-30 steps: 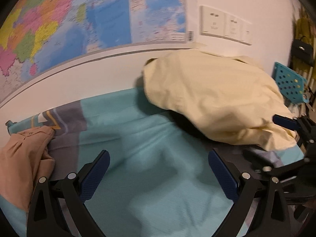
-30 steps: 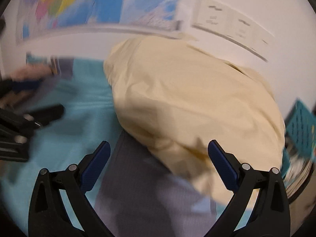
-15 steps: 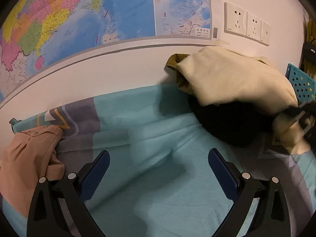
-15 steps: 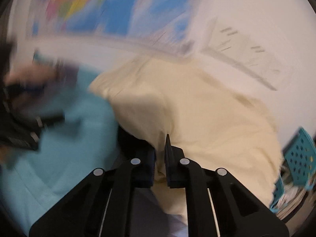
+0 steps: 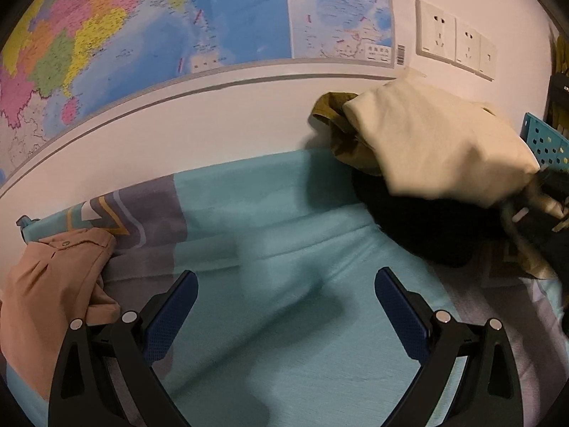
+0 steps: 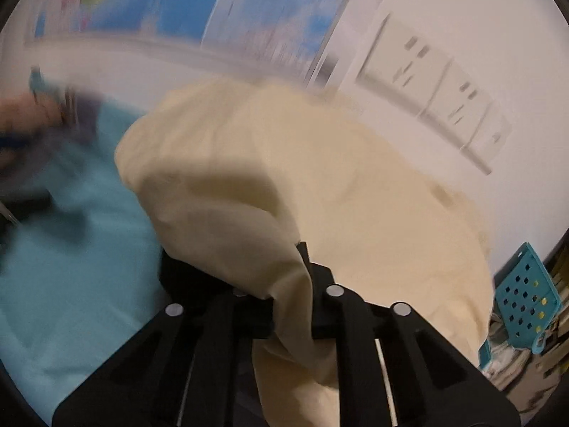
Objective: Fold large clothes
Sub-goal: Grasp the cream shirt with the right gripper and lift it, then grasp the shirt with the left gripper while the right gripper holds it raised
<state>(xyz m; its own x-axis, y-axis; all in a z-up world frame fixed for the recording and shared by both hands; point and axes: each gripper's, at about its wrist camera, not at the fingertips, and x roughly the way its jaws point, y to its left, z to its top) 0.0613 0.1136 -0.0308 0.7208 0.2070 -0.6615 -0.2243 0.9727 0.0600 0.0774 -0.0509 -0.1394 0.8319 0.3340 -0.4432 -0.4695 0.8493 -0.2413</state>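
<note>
Cream garment (image 6: 320, 185) now pinched by right gripper (image 6: 290, 306), previously open.

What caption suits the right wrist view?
Right gripper pinches the cream garment above the teal bedsheet.

Home bedroom: bedsheet (image 5: 284, 320), wall map (image 5: 177, 28), sockets (image 5: 455, 41), clothes pile (image 5: 437, 149).

Four garments: one cream (image 5: 437, 146), one olive (image 5: 338, 131) and one black (image 5: 426, 227) heaped together at two o'clock, one tan (image 5: 53, 284) at nine. Two claws, left (image 5: 284, 320) and right (image 6: 290, 299). One bed (image 5: 284, 338). One map (image 5: 177, 28) at twelve, three wall sockets (image 5: 455, 41) at one. One teal basket (image 5: 544, 138) at three.
</note>
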